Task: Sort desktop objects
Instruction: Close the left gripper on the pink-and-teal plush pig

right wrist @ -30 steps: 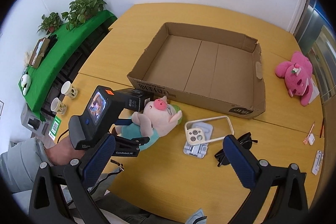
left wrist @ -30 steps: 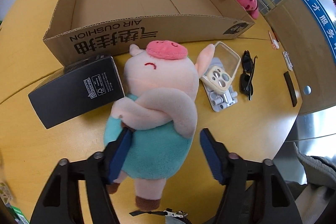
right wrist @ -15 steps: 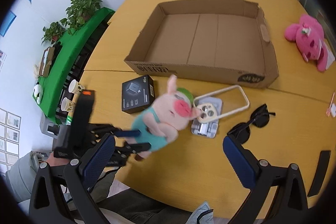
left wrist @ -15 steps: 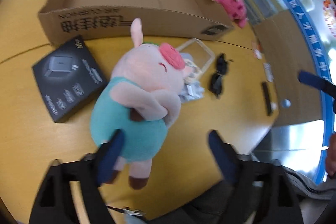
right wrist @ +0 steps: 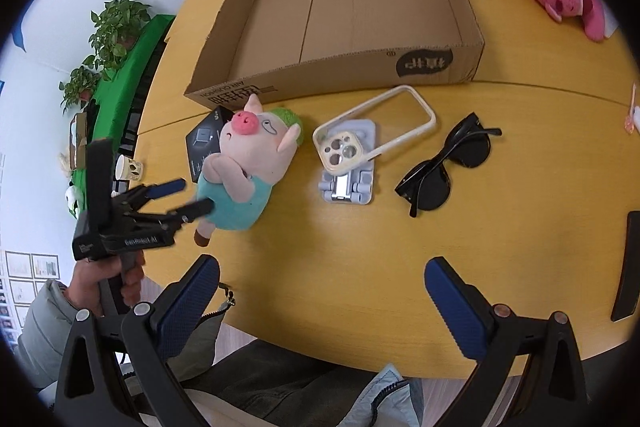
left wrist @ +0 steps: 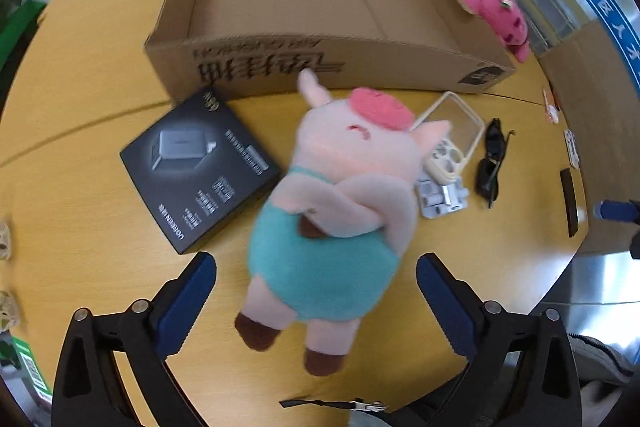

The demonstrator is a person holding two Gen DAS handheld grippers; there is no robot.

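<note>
On the table (left wrist: pixel 80 219) before the cardboard box (left wrist: pixel 320 27), the pig plush (left wrist: pixel 340 211) is lying soft, light, squashy. I'm holding my left gripper (left wrist: pixel 316 291) spread wide, unloaded; I'm judging its teal belly the best grip. My right gripper (right wrist: pixel 320 299) is gaping, empty.

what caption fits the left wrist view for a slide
Open left gripper behind a pig plush lying on the table before the cardboard box.

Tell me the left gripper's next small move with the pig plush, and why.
Probably ease the left gripper forward and shut its fingers on the pig plush at its teal body. The fingers stand wide open with only the legs between them, and the plush lies on the table, outside the cardboard box.
</note>
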